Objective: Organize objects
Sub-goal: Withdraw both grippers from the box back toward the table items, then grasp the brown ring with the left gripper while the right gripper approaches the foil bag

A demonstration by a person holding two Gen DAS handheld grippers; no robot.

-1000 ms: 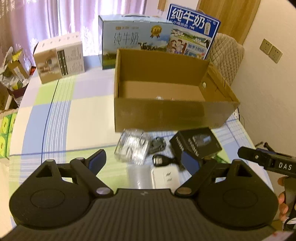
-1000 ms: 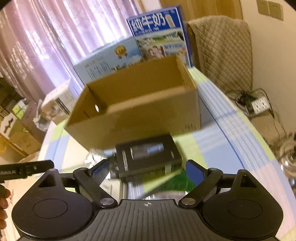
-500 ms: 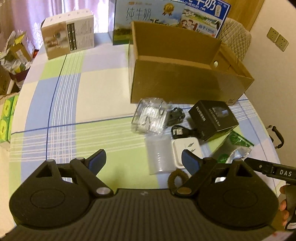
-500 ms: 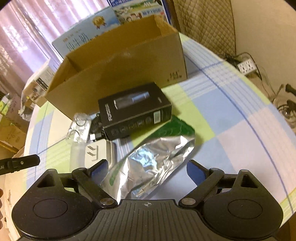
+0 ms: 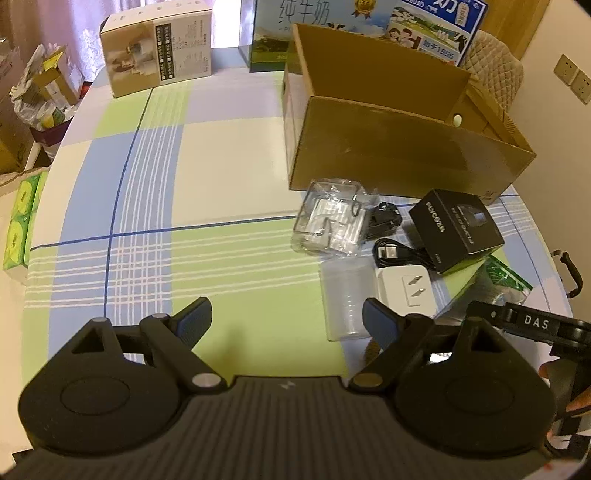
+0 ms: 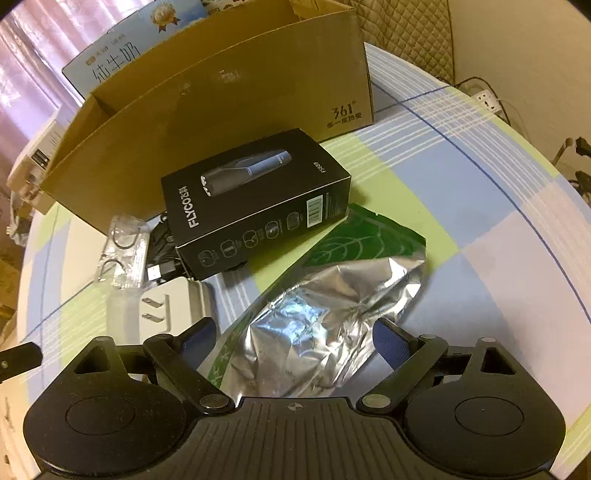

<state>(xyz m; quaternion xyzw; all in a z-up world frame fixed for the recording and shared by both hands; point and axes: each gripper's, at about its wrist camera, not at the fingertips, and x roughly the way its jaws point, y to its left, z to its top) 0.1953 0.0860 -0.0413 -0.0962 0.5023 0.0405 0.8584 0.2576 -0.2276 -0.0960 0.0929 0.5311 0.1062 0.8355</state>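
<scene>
Under the right gripper [image 6: 293,332], jaws wide apart and empty, lies the foil pouch [image 6: 325,325]; best pinch its crumpled middle. The left gripper [image 5: 286,319], also spread, hangs over bare cloth. Beyond sit the black box [image 6: 255,195] and the open carton [image 6: 229,92].

Checked cloth covers the tabletop [image 5: 155,206]. Beige printed carton [image 5: 157,46] and blue milk cartons [image 5: 295,26] stand along the far edge. Quilted chair [image 5: 495,62] beyond; wall sockets [image 5: 572,77] at right.
</scene>
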